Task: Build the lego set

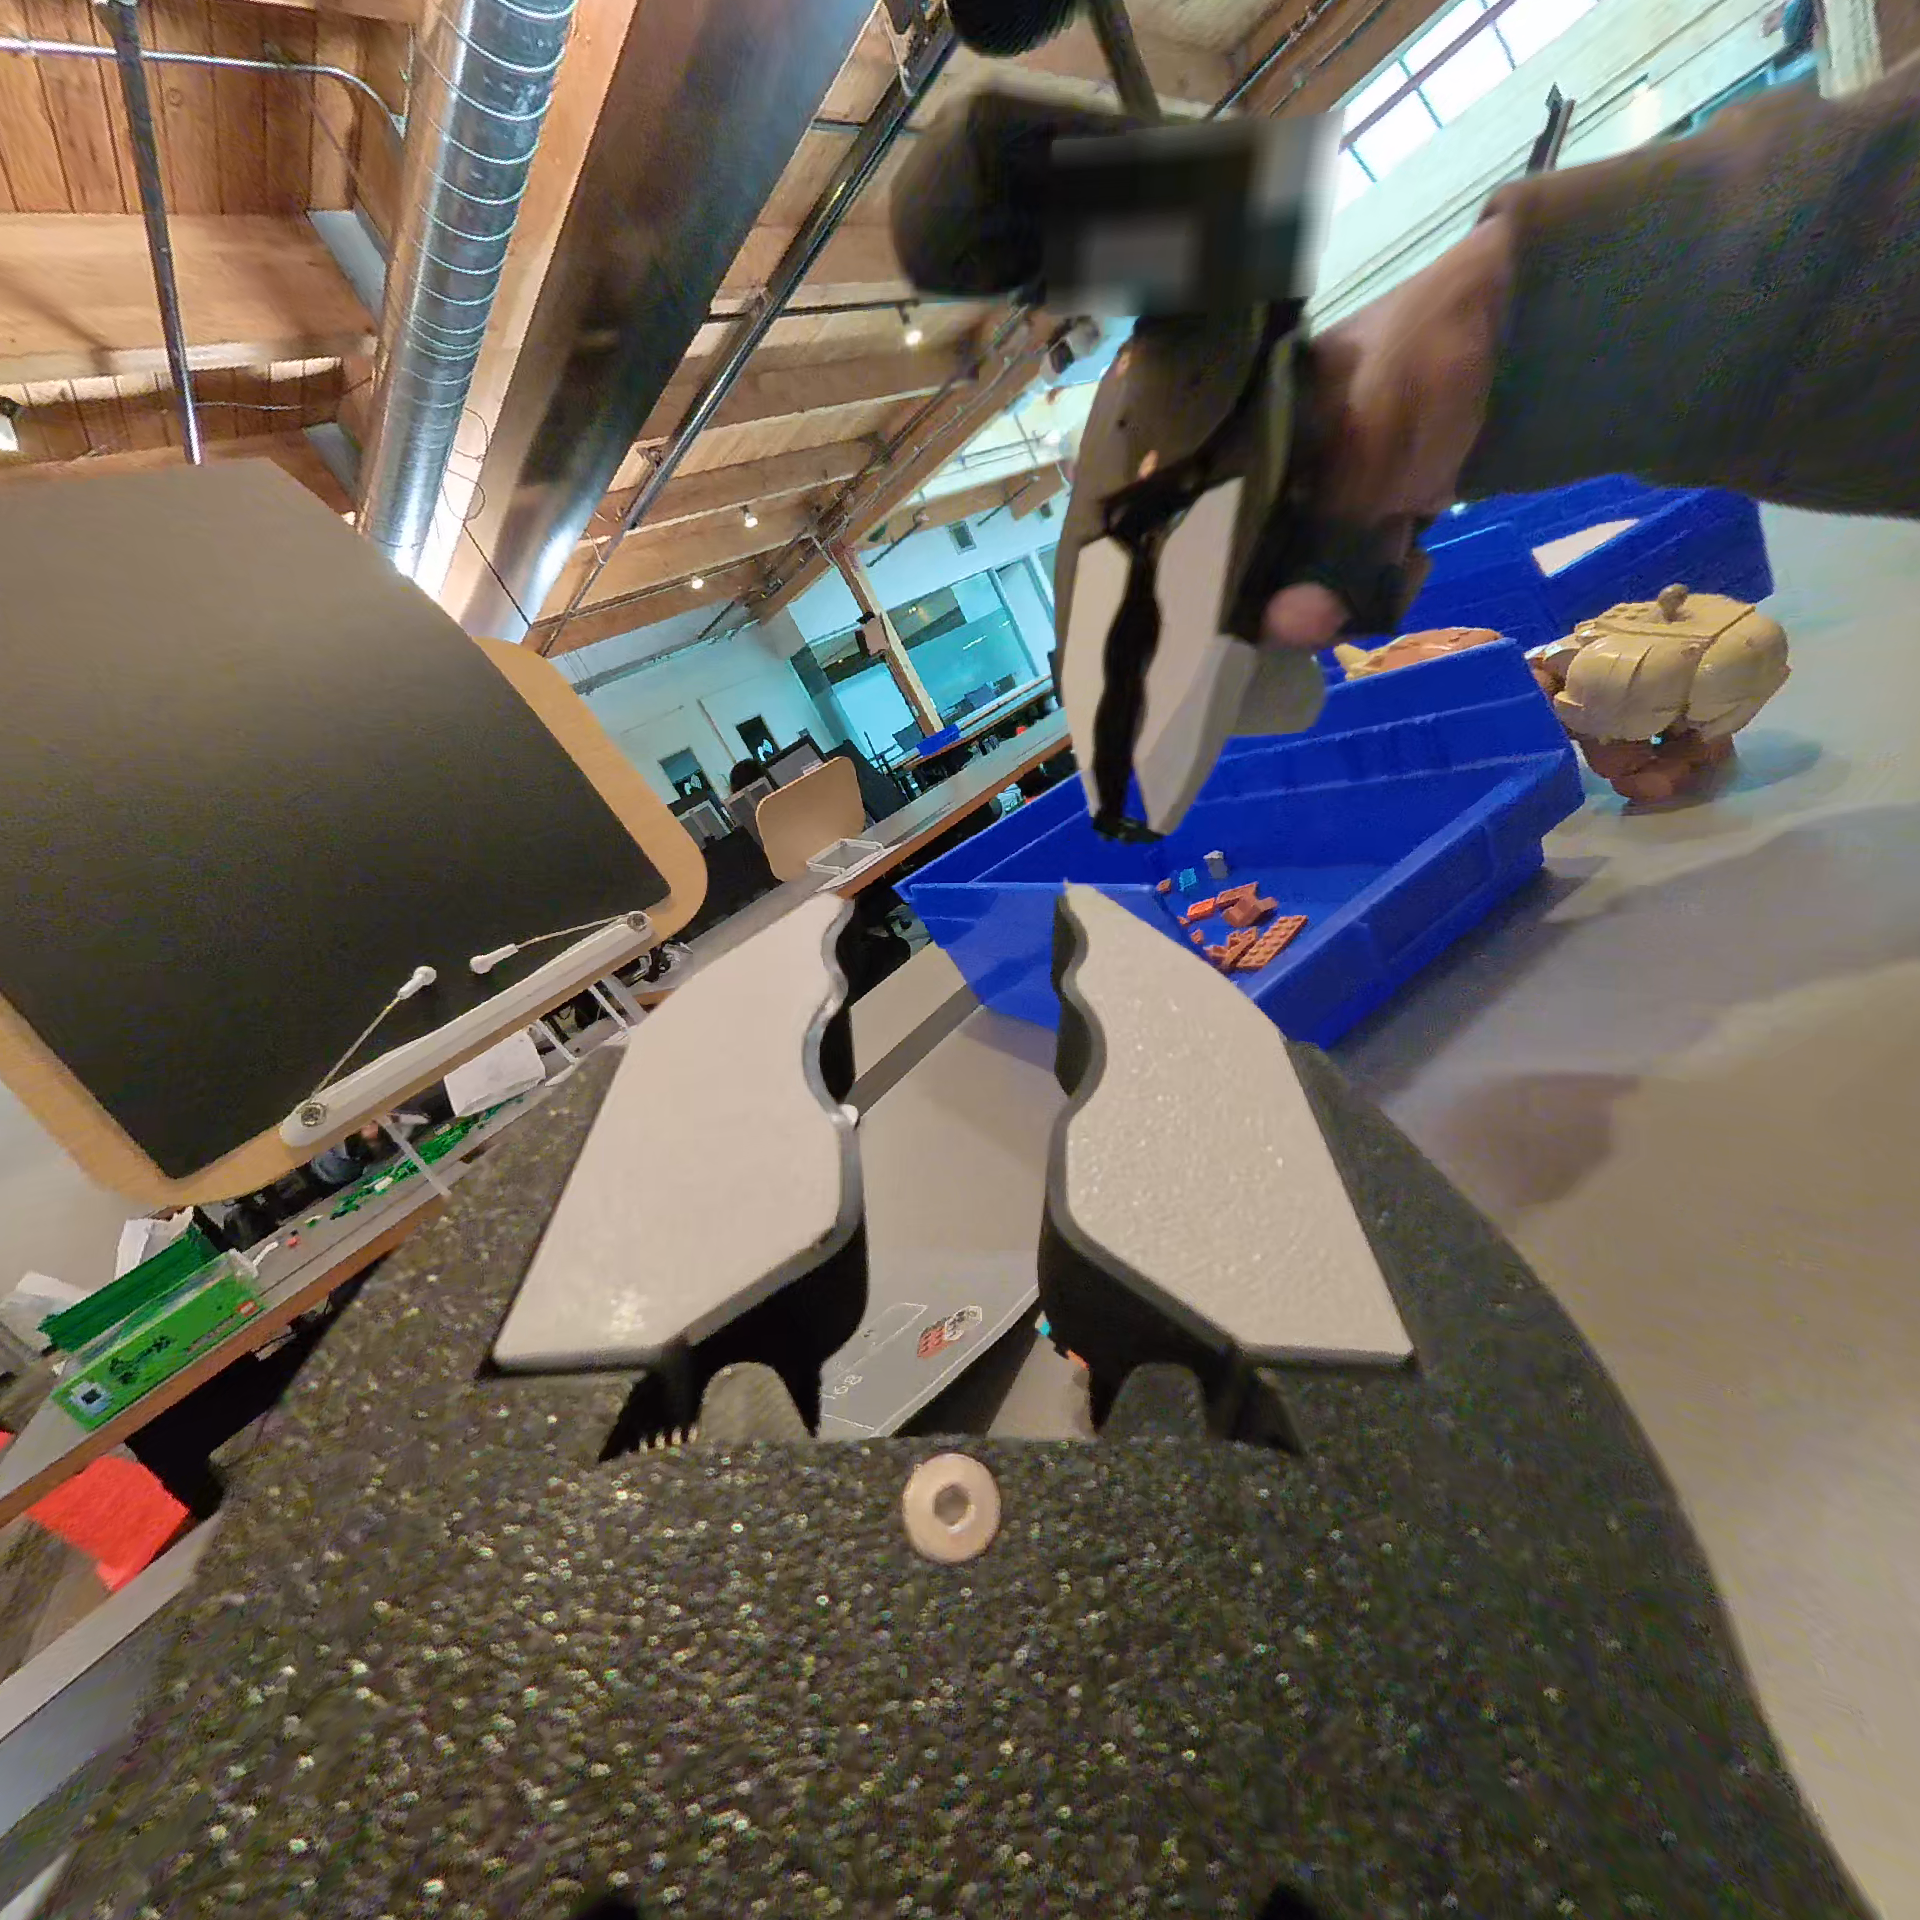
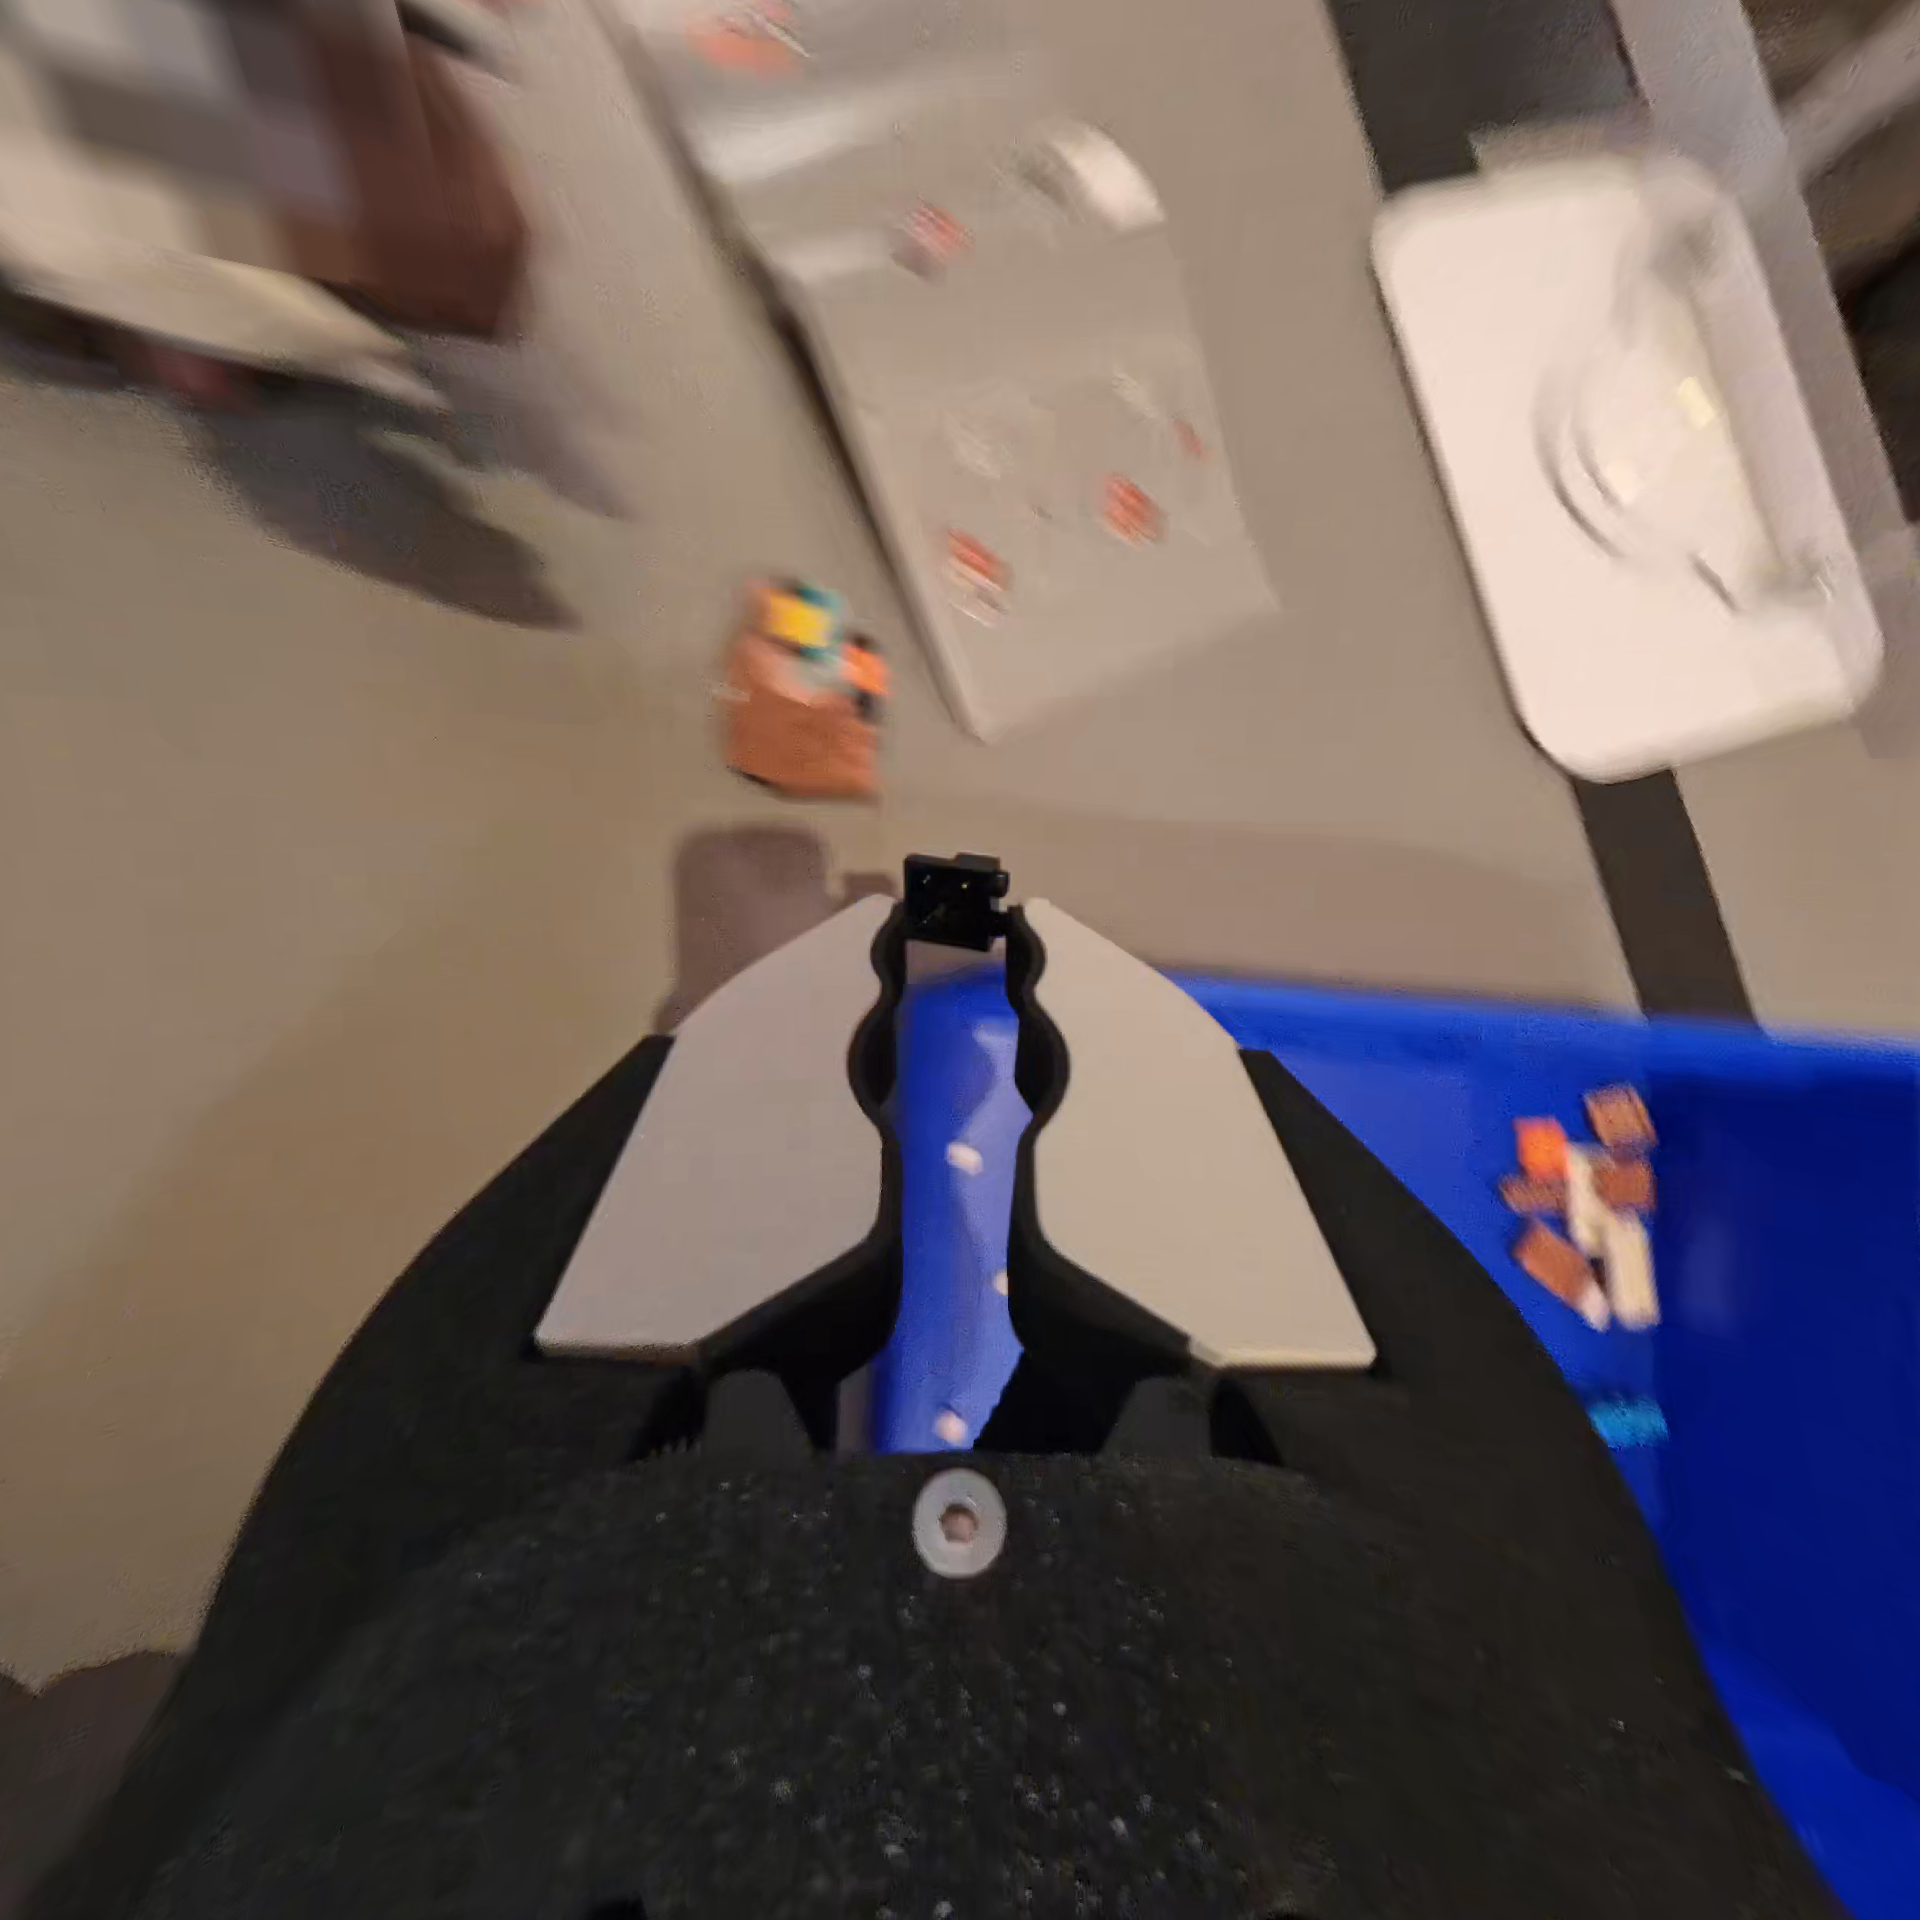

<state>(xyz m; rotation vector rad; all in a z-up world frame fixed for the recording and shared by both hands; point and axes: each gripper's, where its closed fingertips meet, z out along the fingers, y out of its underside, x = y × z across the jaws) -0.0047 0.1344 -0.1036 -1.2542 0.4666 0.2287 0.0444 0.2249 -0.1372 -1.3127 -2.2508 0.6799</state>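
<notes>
My right gripper (image 2: pixel 951 906) is shut on a small black lego piece (image 2: pixel 951 902) and holds it above the grey table, past the rim of a blue bin (image 2: pixel 1766 1195). A small brown and orange lego assembly (image 2: pixel 805 691) with yellow and teal bricks sits on the table ahead of it. My left gripper (image 1: pixel 951 914) is open and empty, raised and tilted. The right gripper also shows in the left wrist view (image 1: pixel 1127 826), over the blue bin (image 1: pixel 1382 831) that holds loose brown bricks (image 1: pixel 1242 925).
An instruction booklet (image 2: pixel 1039 416) lies beyond the assembly and a white tray (image 2: pixel 1621 468) is at the right. A tan and brown lego model (image 1: pixel 1662 686) stands beside more blue bins (image 1: pixel 1621 540). A chair back (image 1: pixel 260 810) is at the left. My right fingertips sit around 12 cm from my left ones.
</notes>
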